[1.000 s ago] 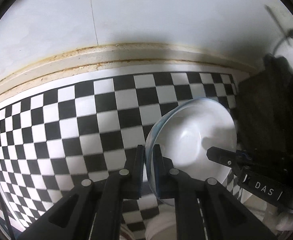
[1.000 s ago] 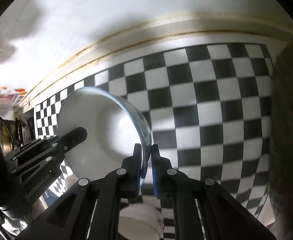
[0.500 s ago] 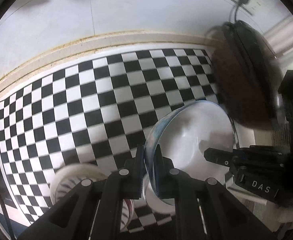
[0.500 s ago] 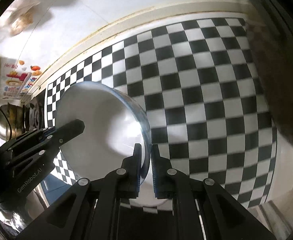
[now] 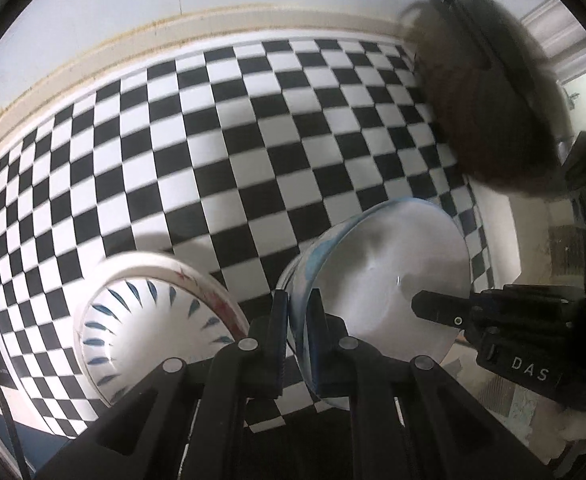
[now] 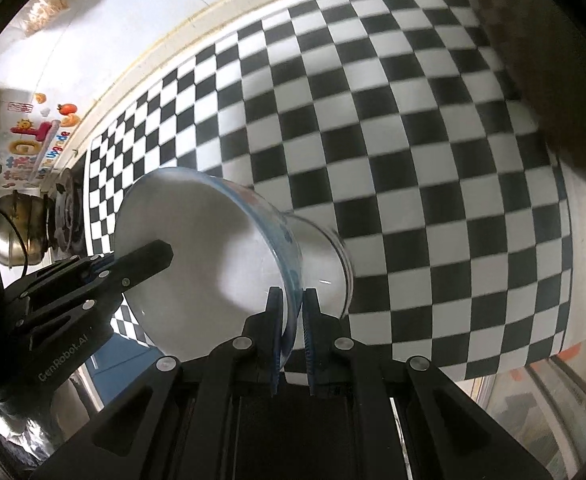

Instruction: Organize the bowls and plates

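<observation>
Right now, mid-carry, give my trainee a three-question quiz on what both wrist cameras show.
1. True or false: only one gripper grips the white bowl.
2. What lies left of the white bowl in the left wrist view? A) a bowl with blue dashes B) a fork C) a cup
3. What pattern covers the surface below?

Key: 1. False; the left gripper and the right gripper each pinch its rim. 2. A. 3. Black-and-white checks.

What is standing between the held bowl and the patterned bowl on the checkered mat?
Nothing visible. The white bowl is clamped at opposite rim edges by the left gripper and the right gripper. The patterned bowl sits beside it on the checkered mat, with no object between them.
</observation>
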`<state>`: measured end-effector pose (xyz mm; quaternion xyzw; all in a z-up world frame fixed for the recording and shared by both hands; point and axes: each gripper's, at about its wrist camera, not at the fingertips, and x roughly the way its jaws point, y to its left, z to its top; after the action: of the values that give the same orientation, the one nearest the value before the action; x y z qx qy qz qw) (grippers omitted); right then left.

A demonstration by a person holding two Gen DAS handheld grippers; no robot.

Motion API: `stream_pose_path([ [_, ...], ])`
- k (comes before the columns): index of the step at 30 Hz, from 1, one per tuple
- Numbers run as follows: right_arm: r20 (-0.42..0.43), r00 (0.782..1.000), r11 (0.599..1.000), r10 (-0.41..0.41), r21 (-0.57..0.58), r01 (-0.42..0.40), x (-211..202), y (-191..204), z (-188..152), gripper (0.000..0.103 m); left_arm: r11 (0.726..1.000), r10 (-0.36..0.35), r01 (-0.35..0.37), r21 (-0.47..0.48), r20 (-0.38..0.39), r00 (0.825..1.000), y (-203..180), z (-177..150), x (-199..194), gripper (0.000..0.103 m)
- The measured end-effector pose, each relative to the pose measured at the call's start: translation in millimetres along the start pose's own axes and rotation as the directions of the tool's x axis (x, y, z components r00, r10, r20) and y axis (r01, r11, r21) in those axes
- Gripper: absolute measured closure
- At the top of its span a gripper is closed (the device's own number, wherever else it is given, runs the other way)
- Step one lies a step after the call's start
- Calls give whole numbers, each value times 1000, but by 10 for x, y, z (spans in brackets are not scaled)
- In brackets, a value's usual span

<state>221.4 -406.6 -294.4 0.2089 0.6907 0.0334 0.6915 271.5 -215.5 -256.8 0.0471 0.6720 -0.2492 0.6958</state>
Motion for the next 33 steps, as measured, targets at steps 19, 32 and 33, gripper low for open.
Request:
stream_pose_path([
  [19, -89, 995, 999, -37, 18, 38, 361, -247, -35, 91, 996, 80, -76, 48, -82, 993, -135, -161, 476, 96],
  [32, -113, 993, 999, -45, 0, 46, 361, -176, 31, 87, 994, 105, -102, 34, -93, 990, -69, -137, 520, 94],
  [33, -113, 993, 999, -46, -1, 46, 362, -176, 26, 87, 994, 104, -102, 32, -92, 990, -68, -135, 521, 94],
])
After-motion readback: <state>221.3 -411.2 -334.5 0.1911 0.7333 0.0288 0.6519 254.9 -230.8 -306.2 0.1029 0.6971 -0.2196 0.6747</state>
